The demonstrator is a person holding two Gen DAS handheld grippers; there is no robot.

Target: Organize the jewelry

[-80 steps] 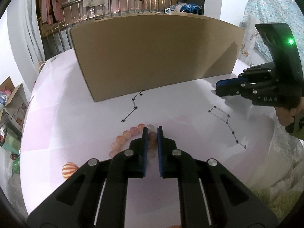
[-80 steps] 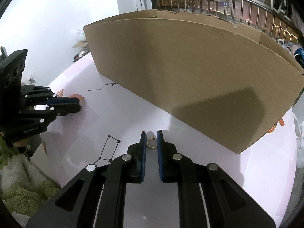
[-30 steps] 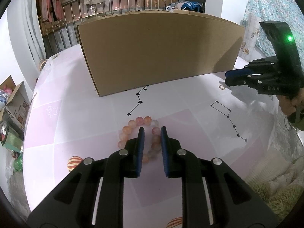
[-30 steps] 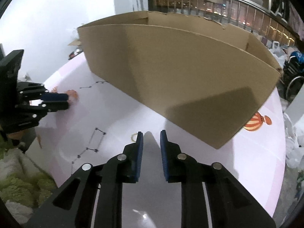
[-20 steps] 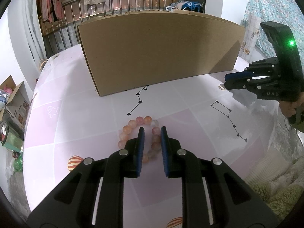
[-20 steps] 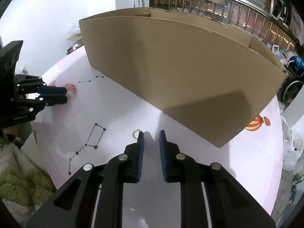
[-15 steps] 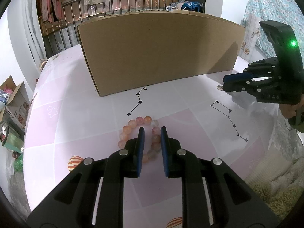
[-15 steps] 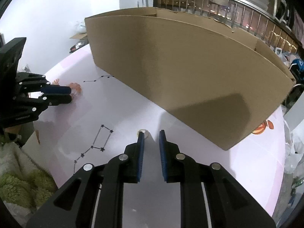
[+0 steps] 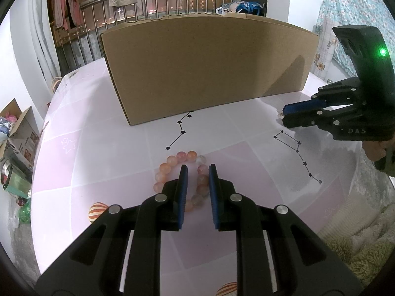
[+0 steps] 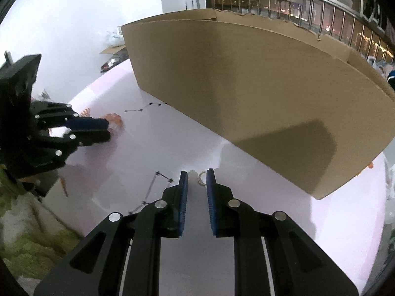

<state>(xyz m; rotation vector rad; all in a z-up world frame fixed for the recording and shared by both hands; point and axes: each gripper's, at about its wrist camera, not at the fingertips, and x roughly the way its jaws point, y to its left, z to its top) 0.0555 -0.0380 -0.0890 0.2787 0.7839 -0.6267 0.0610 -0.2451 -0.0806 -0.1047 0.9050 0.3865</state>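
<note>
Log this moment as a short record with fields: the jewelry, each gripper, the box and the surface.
bracelet: pink-orange bead bracelet lying flat on the table
ring: small gold ring on the table, near the box's front wall
left gripper: jaws narrowly apart over the bracelet's right side, beads between them, no clear grip
right gripper: jaws narrowly apart, ring just ahead of the tips, not gripped
box: open cardboard box standing behind both pieces
table: pale pink cloth with star-line prints

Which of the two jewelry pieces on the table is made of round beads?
The bead bracelet under the left gripper; the other piece, at the right gripper, is a small plain metal ring.
</note>
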